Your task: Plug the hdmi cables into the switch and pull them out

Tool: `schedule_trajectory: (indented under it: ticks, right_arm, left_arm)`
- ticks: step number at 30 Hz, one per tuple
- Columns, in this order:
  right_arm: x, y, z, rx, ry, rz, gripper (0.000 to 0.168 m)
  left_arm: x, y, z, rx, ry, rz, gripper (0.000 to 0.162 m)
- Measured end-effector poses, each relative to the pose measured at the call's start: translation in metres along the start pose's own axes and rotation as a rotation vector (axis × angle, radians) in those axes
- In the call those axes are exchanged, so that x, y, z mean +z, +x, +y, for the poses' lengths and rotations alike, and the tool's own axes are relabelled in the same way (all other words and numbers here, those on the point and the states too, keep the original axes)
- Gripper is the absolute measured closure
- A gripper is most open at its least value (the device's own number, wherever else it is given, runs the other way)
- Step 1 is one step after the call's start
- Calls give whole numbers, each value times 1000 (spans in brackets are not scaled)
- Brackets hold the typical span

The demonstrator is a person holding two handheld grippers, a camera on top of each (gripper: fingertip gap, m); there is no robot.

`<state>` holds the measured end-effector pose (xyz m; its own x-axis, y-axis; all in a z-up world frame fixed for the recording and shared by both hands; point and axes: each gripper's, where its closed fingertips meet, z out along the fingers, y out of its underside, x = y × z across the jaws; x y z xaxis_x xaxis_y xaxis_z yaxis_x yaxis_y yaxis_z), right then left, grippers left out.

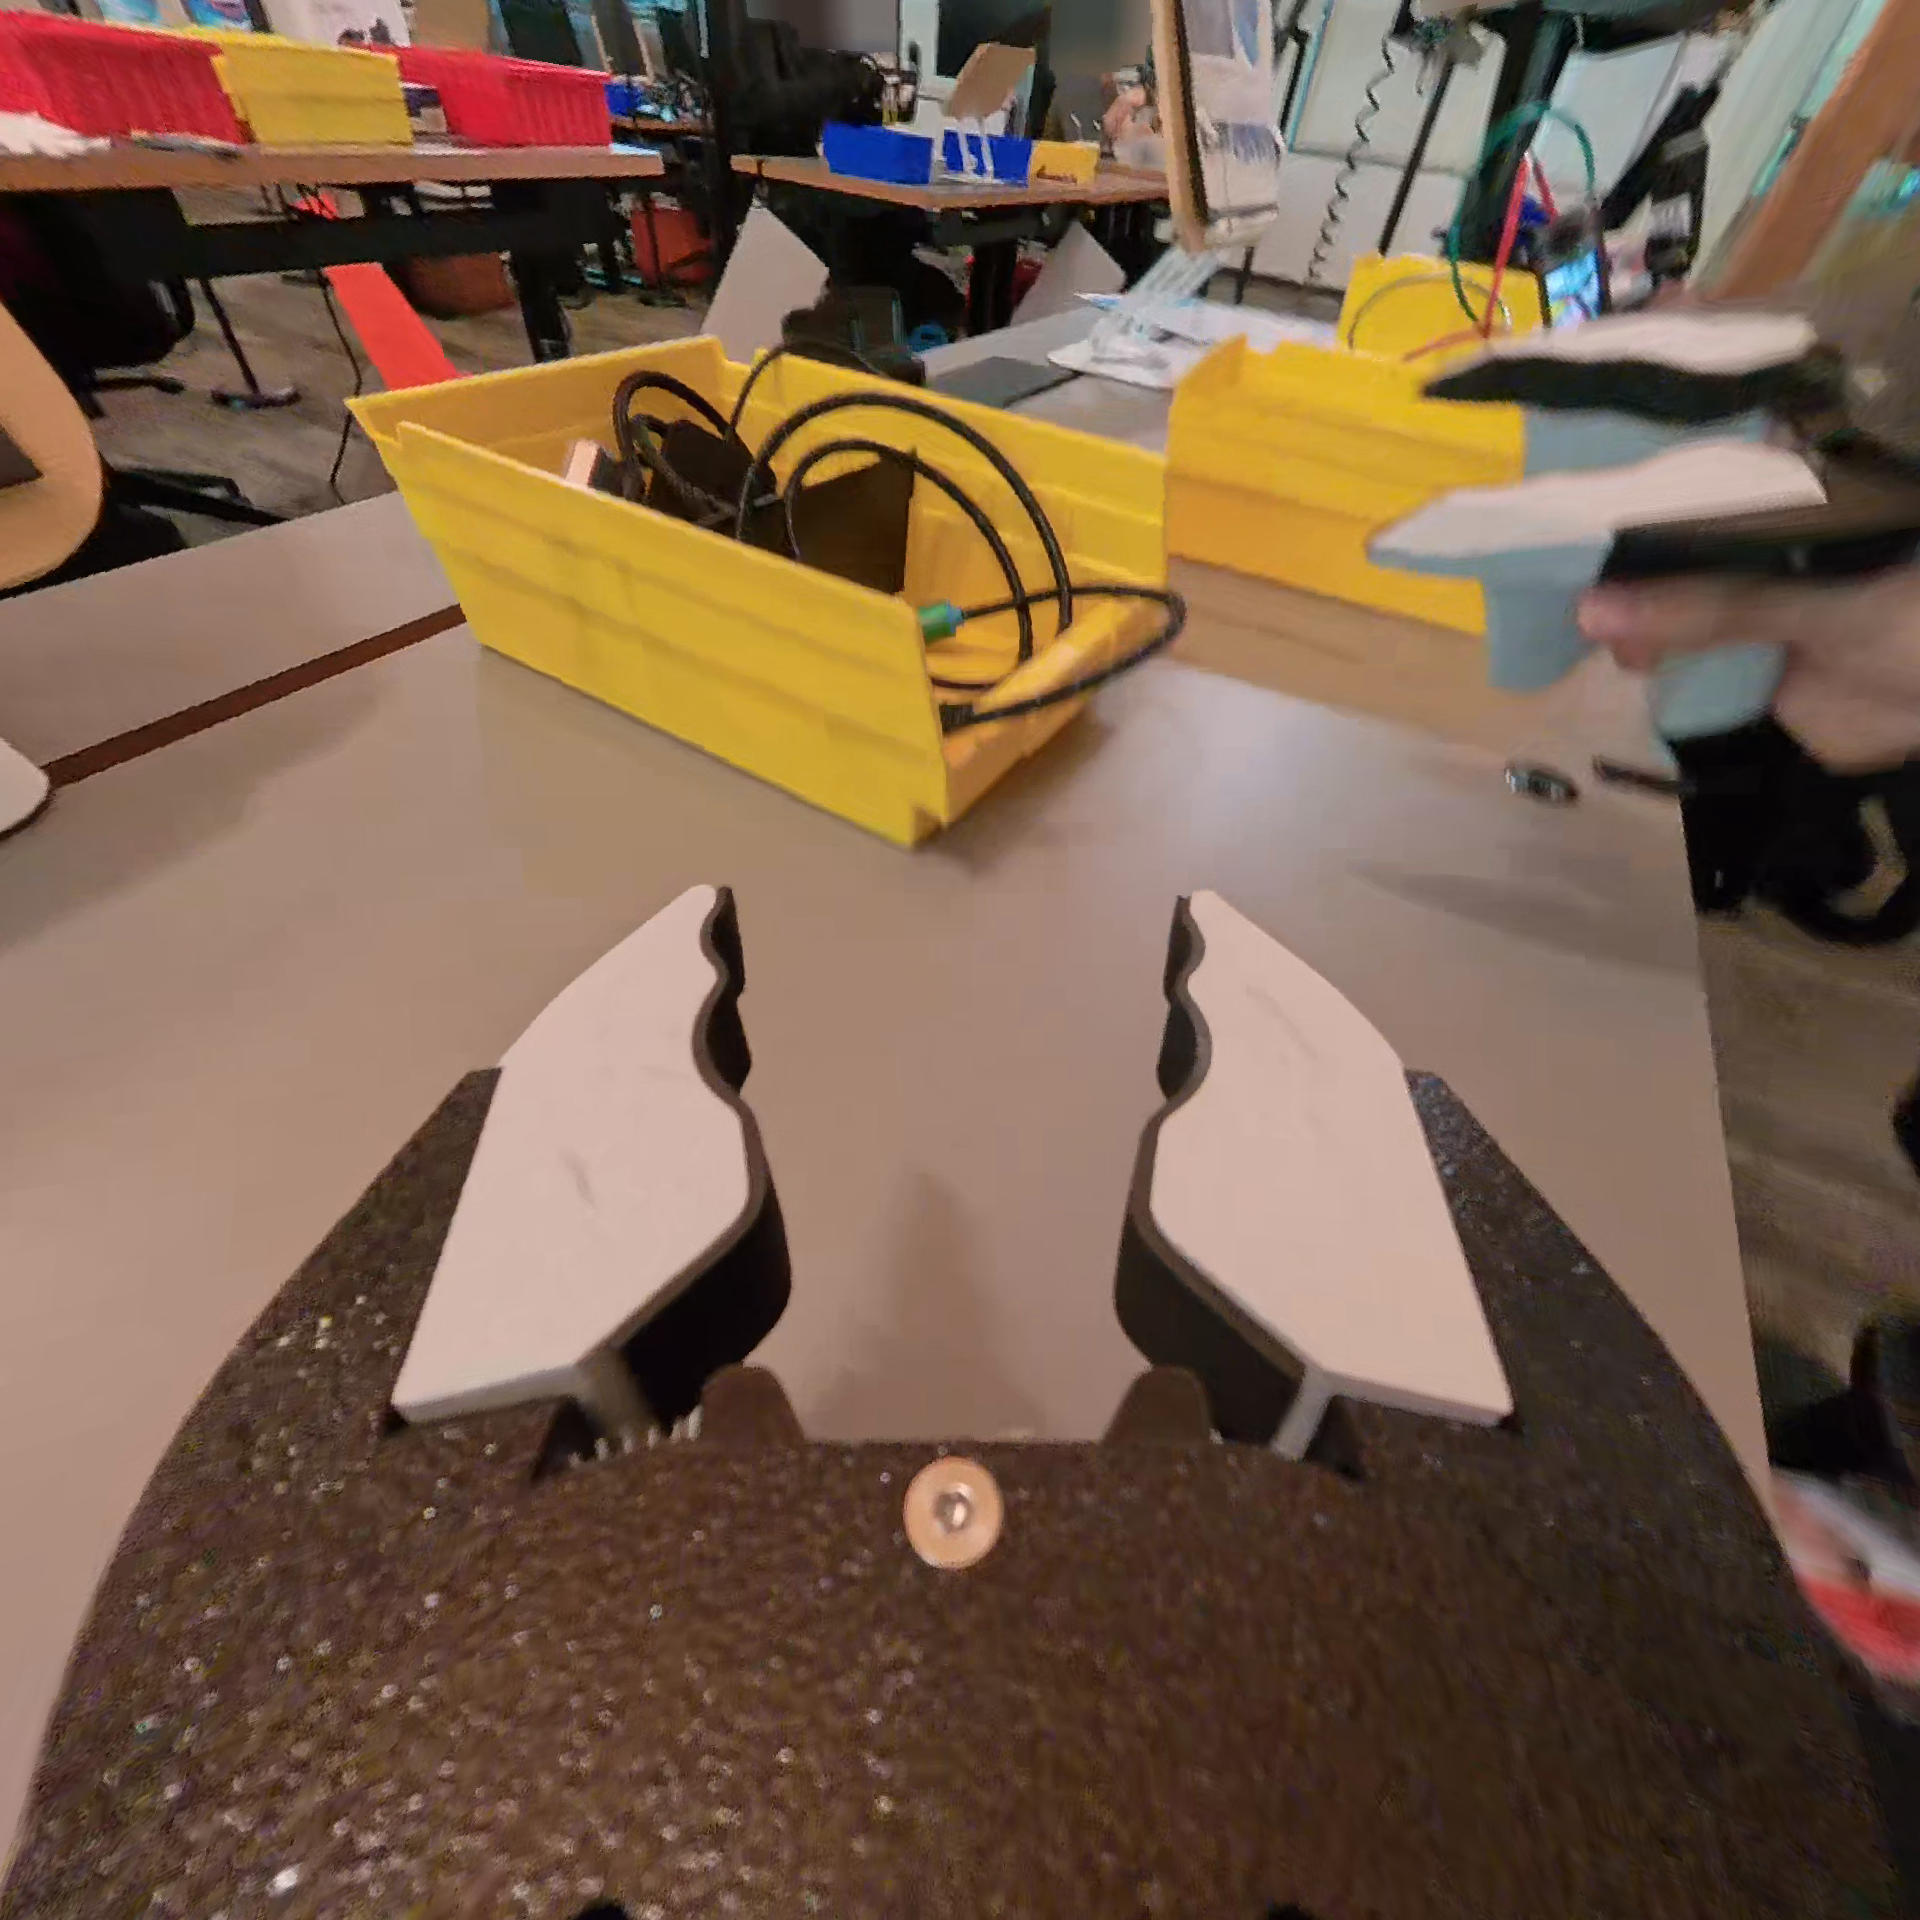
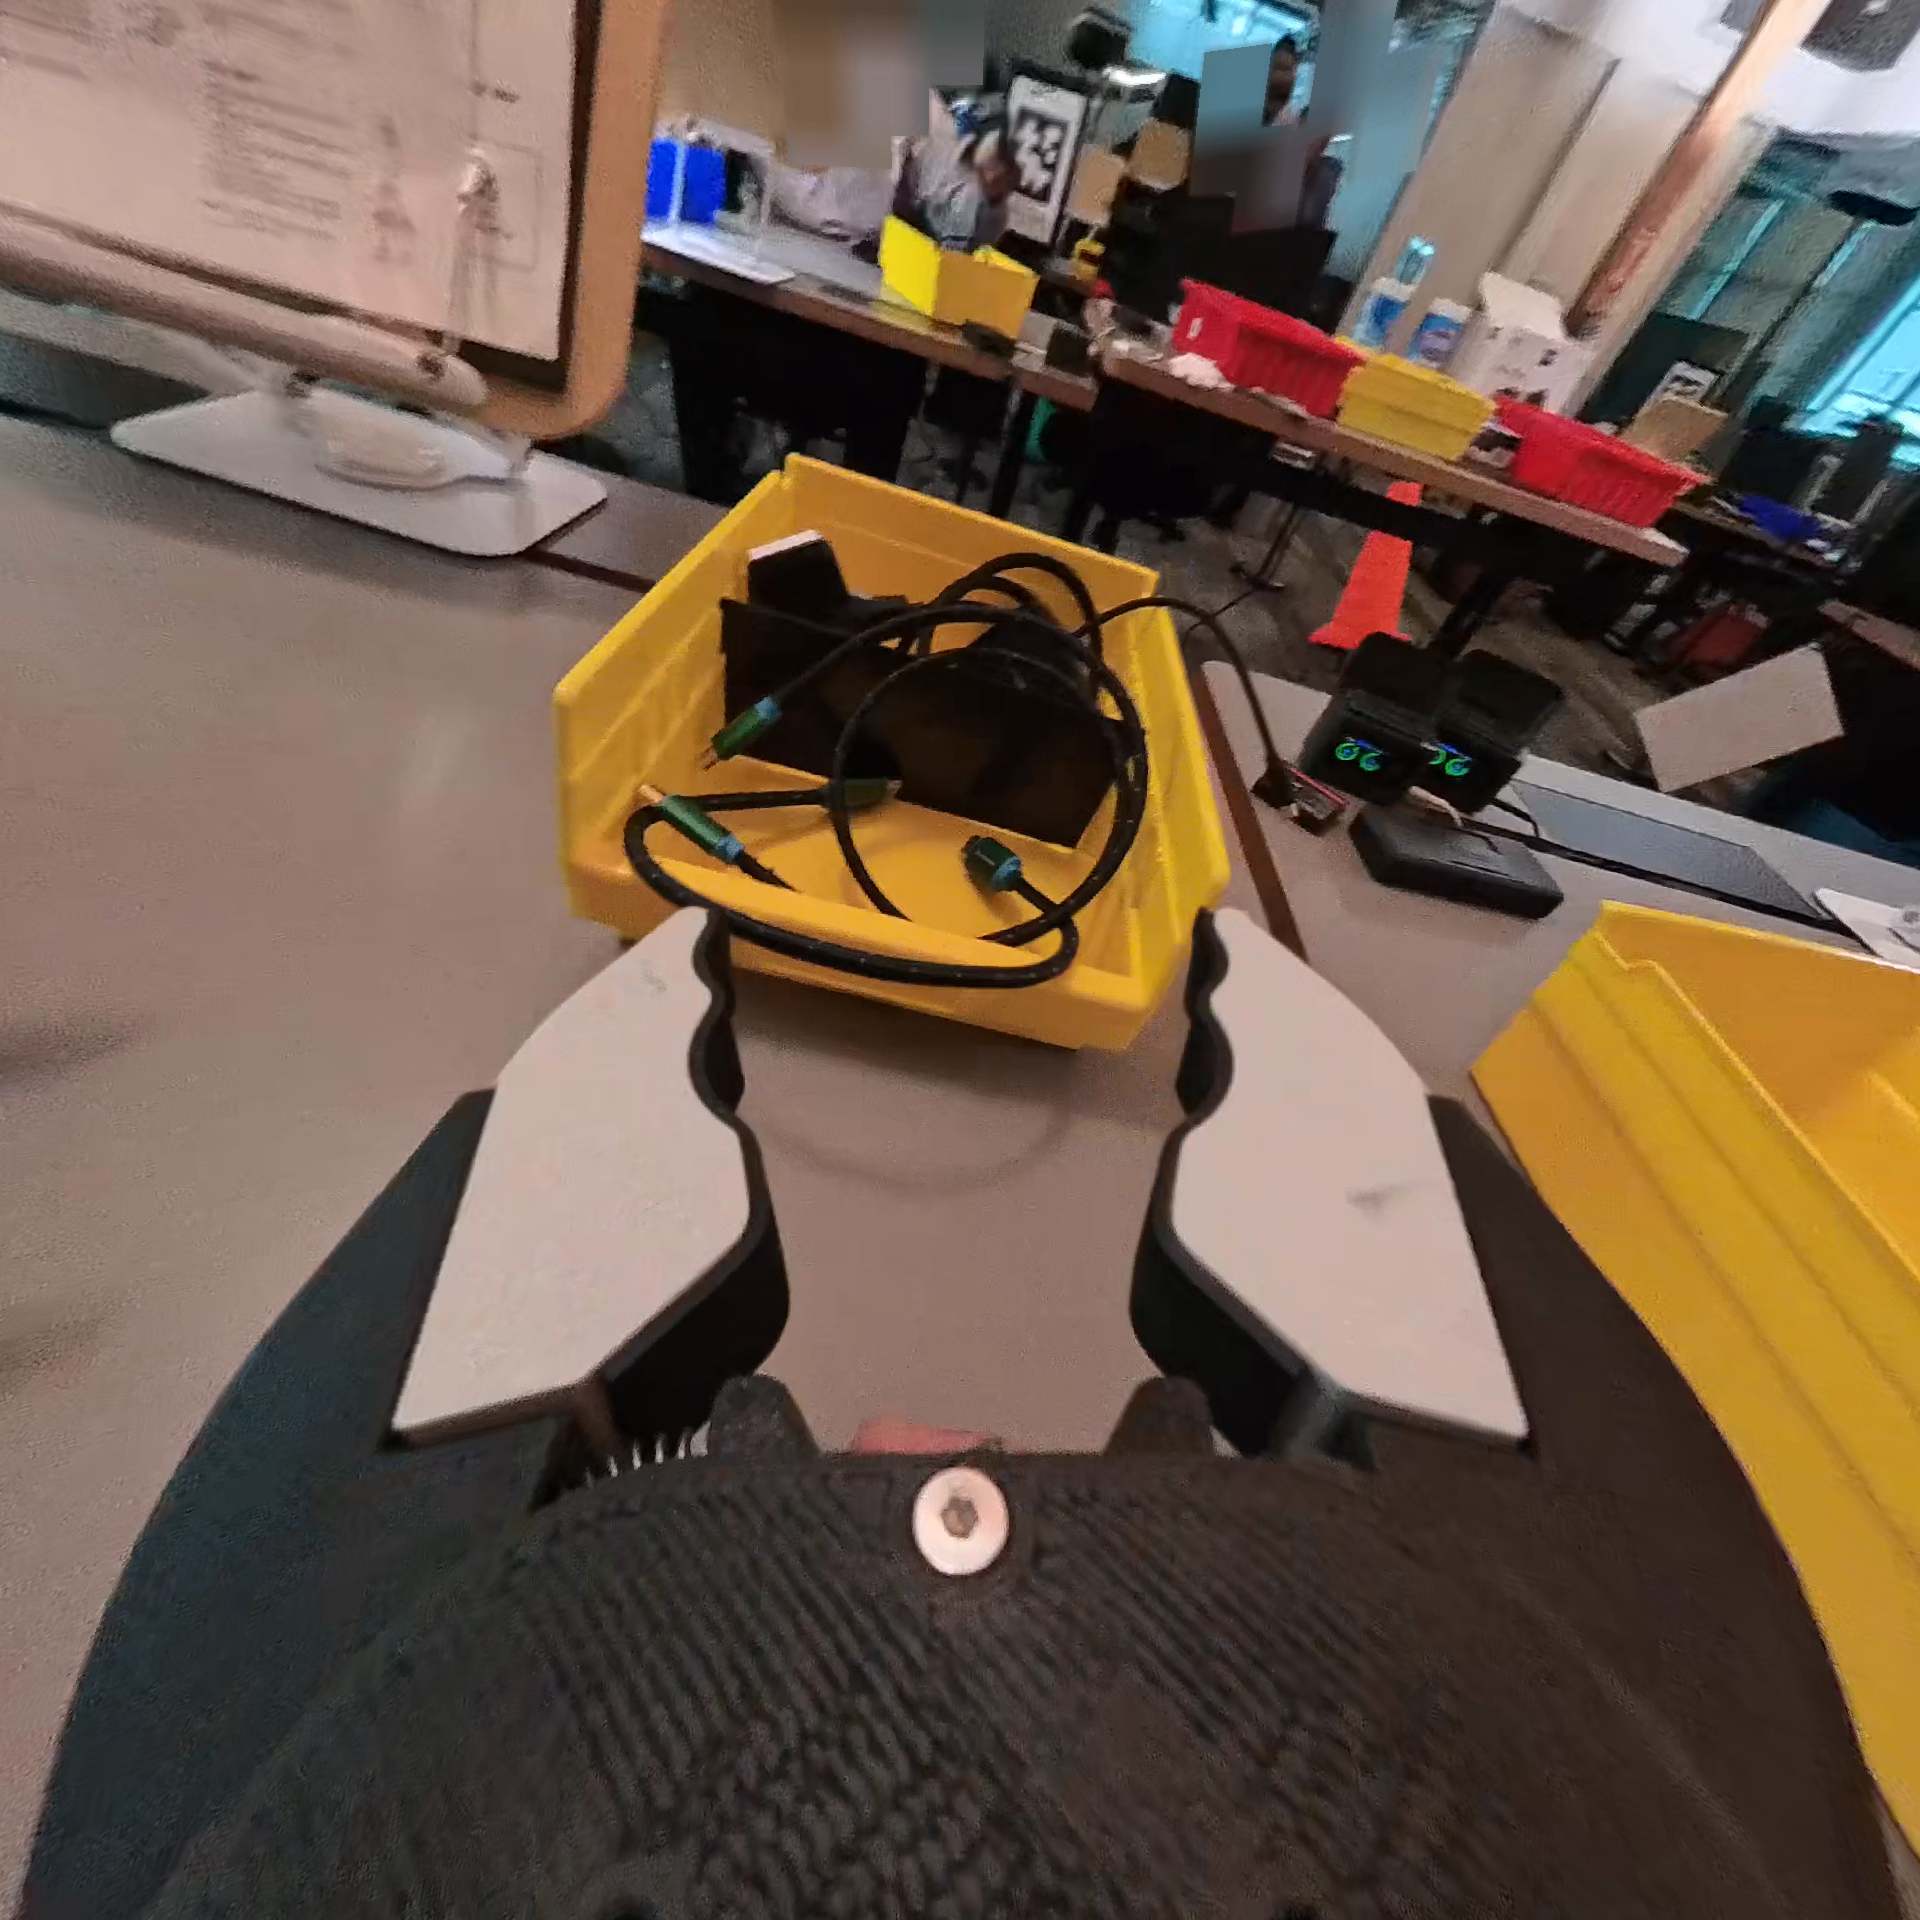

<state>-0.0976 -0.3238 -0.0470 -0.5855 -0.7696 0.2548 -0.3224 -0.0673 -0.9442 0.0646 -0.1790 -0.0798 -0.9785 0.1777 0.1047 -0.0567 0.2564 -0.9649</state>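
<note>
A yellow bin (image 1: 665,623) (image 2: 1143,987) stands on the grey table and holds coiled black HDMI cables (image 1: 935,468) (image 2: 883,956) with green-ended plugs (image 2: 696,826), and a black box, the switch (image 2: 935,727). One cable loop hangs over the bin's low front lip. My left gripper (image 1: 951,914) is open and empty above the bare table, short of the bin. My right gripper (image 2: 951,935) is open and empty just in front of the bin's low lip. The right gripper also shows at the right of the left wrist view (image 1: 1455,468), held by a hand.
A second yellow bin (image 2: 1714,1143) (image 1: 1320,488) stands to the right. A white monitor stand (image 2: 353,468) is at the far left. A black device (image 2: 1455,857) and two small lit displays (image 2: 1371,753) sit behind. The table edge (image 1: 1704,1039) runs on the right.
</note>
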Motion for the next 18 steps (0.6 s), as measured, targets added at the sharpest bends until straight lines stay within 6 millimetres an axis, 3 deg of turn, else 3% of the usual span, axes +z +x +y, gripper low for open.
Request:
schedule_trajectory:
  ticks: [3,5,9,13,16,18]
  right_arm:
    - [-2,9,-4,81,55,14,88]
    - [0,8,0,118,54,-14,90]
    - [2,17,10,119,24,11,92]
    - [2,12,6,122,41,-32,95]
    - [5,5,5,134,50,-59,95]
    - [6,-1,6,124,40,-81,95]
  left_arm:
    - [41,-6,-25,-81,15,-59,82]
    - [70,-12,-30,-139,-16,-109,79]
    - [124,-22,-14,-320,-161,-215,67]
    - [158,-37,-6,-313,-219,-355,64]
    - [178,-40,-5,-303,-257,-370,73]
    - [185,-46,-1,-330,-289,-378,94]
